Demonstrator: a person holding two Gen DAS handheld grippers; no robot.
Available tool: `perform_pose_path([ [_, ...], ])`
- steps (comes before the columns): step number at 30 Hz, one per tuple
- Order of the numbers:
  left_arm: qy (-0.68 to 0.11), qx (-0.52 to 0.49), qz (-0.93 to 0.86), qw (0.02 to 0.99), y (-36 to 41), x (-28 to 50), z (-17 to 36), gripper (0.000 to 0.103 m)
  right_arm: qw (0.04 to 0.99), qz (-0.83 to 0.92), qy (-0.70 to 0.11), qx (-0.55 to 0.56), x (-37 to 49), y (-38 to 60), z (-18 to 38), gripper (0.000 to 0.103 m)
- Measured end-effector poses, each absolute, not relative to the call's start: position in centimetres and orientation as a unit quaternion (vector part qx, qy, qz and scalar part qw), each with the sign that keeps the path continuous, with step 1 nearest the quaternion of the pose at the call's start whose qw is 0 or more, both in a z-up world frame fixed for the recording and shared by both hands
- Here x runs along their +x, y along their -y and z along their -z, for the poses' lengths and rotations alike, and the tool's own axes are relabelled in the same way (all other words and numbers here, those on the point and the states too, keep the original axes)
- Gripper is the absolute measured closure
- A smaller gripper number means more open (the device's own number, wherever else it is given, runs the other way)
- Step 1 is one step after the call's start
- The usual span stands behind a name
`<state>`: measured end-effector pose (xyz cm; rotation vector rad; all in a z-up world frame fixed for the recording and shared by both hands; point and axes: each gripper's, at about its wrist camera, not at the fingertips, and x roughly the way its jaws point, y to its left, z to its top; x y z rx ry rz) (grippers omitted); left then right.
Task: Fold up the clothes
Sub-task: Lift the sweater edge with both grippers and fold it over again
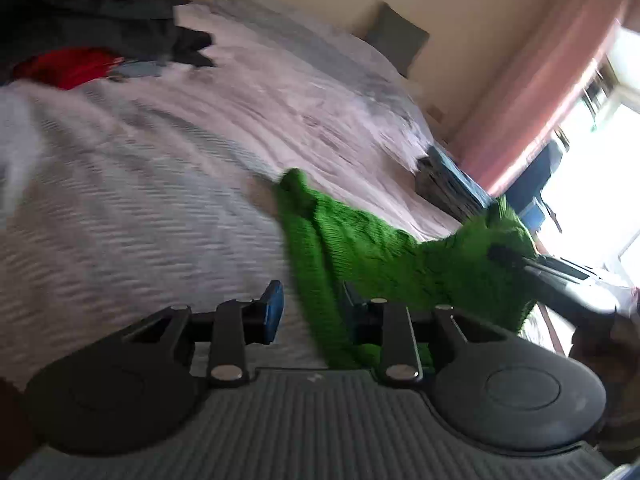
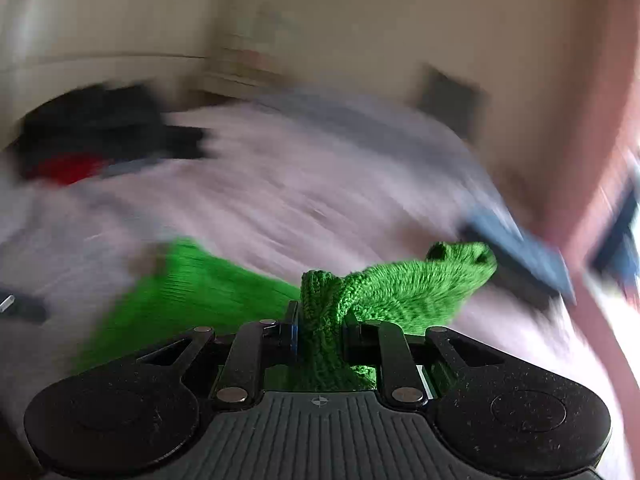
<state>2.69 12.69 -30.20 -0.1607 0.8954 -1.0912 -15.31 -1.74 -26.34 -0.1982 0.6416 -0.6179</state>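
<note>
Stretching sideways, green knit [image 2: 384, 292] clamped in right gripper [image 2: 320, 332].

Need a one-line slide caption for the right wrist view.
Right gripper clamped on a bunched green knit sweater, carried above the pale bedspread; background motion-blurred.

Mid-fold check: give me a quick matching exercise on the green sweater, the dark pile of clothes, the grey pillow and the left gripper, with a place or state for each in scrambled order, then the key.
Things:
1. green sweater
2. dark pile of clothes
3. grey pillow
4. left gripper

Places or states:
A. against the wall at the far end of the bed
B. open, with green fabric hanging over one finger
C. pinched in the right gripper
D. on the far left of the bed, with something red at its edge

Pairs: 1-C, 2-D, 3-A, 4-B
</note>
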Motion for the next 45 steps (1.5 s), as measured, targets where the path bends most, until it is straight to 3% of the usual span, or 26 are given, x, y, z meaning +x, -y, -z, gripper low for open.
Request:
perform_pose_path([
  [7,-0.427,-0.083,0.491,0.755,-14.2,3.6,31.2,0.078,0.893,0.203,-0.368,-0.161,-11.9,-3.3,33.4,0.085],
  [18,-0.446,-0.093,0.478,0.751,-16.3,4.6,32.6,0.078,0.935,0.248,-0.227,-0.114,-14.3,-3.0,26.2,0.086],
  [25,-0.453,-0.093,0.473,0.75,-16.5,4.4,33.0,0.078,0.901,0.207,-0.347,-0.158,-12.1,-5.6,32.8,0.084],
  [26,-0.454,-0.092,0.472,0.75,-16.6,4.4,33.0,0.078,0.899,0.207,-0.347,-0.169,-12.2,-6.0,33.3,0.072],
  [29,-0.454,-0.09,0.471,0.751,-16.7,4.2,32.8,0.078,0.917,0.215,-0.314,-0.117,-14.4,-5.2,31.5,0.062],
  [30,-0.455,-0.089,0.471,0.751,-16.7,4.1,32.8,0.078,0.922,0.217,-0.303,-0.1,-15.2,-4.9,30.9,0.038],
  [31,-0.455,-0.088,0.47,0.751,-16.7,4.1,32.7,0.077,0.927,0.219,-0.292,-0.082,-15.9,-4.7,30.4,0.024],
  [32,-0.455,-0.087,0.47,0.751,-16.7,4.0,32.7,0.077,0.932,0.222,-0.281,-0.065,-16.7,-4.4,29.8,0.016],
  [36,-0.455,-0.083,0.47,0.752,-16.8,3.6,32.4,0.077,0.945,0.229,-0.234,0.006,-19.7,-3.3,27.4,0.016],
  [38,-0.453,-0.082,0.472,0.751,-16.8,3.4,32.2,0.077,0.934,0.275,-0.199,0.113,-23.1,-0.4,26.5,0.016],
  [43,-0.449,-0.079,0.478,0.751,-16.5,2.9,31.7,0.077,0.798,0.283,-0.088,0.525,-31.3,8.3,30.8,0.018],
  [45,-0.447,-0.077,0.48,0.751,-16.3,2.7,31.4,0.077,0.723,0.252,-0.047,0.642,-32.4,10.2,33.5,0.034],
])
